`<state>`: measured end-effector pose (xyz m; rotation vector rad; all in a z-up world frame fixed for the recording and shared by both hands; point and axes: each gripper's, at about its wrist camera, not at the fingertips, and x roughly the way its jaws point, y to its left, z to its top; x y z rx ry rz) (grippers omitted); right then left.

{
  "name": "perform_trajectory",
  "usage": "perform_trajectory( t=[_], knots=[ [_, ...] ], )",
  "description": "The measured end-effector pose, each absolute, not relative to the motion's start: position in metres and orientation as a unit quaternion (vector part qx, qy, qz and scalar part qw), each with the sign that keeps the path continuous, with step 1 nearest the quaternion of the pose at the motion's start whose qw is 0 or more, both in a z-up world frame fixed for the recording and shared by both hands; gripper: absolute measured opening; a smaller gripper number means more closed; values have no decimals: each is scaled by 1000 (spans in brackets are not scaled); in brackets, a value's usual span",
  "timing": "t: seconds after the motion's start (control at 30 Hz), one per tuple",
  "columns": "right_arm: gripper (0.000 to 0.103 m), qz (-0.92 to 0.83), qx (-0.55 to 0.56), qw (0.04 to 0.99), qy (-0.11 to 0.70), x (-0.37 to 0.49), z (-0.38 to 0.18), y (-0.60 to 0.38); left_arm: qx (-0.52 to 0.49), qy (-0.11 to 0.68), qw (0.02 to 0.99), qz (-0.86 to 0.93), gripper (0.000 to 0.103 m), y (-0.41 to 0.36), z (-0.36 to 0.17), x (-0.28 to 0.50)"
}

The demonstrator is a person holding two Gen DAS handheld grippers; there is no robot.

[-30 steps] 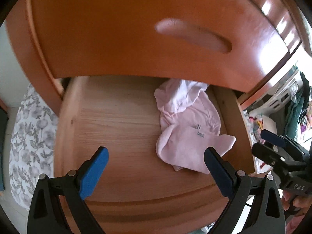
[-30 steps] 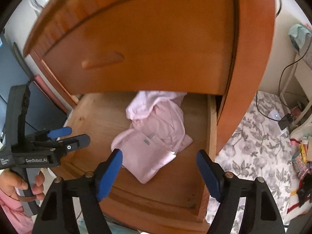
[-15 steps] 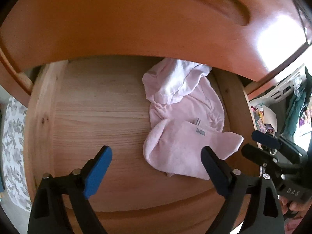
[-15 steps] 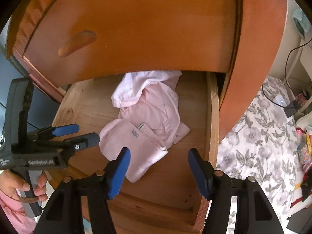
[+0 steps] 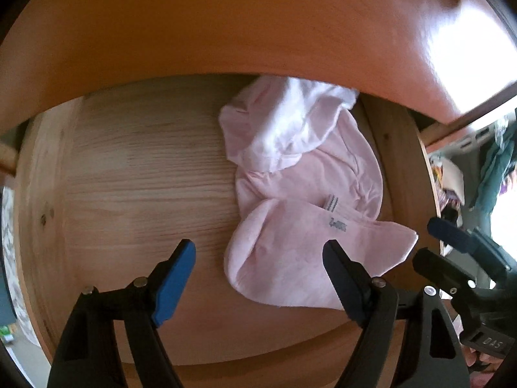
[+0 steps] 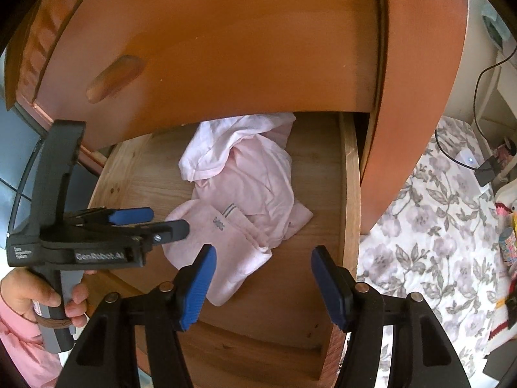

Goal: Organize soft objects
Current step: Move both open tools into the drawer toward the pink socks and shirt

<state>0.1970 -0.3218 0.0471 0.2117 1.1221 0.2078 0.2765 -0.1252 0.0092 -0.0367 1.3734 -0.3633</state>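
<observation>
Lying crumpled, pale pink garment (image 5: 300, 200), wooden drawer (image 5: 135, 174)

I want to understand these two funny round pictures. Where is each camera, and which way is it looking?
Left wrist view: sits on the left tool, looking steeply down into the open wooden drawer at the pink clothes; the right tool shows at the right edge.
Right wrist view: sits on the right tool, looking down into the drawer; the left tool and the hand holding it show.
Both views share the drawer and the pink clothes.
</observation>
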Motion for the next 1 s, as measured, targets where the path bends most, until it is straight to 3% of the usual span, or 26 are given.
perform_trajectory(
  t=[0.37,0.47,0.53,0.73,1.0],
  knots=[
    [65,103,103,837,527,193,50,-323,13,665,726,-175,58,-152,-7,287],
    [65,103,104,839,524,190,53,-325,17,661,730,-172,47,-159,-7,286],
    [65,101,106,840,523,189,54,-327,19,657,734,-169,32,-159,-6,285],
    [65,98,112,840,522,187,54,-331,18,644,744,-180,13,-154,-2,279],
    [65,92,121,836,527,188,48,-335,-9,617,760,-201,9,-144,7,257]
  ],
)
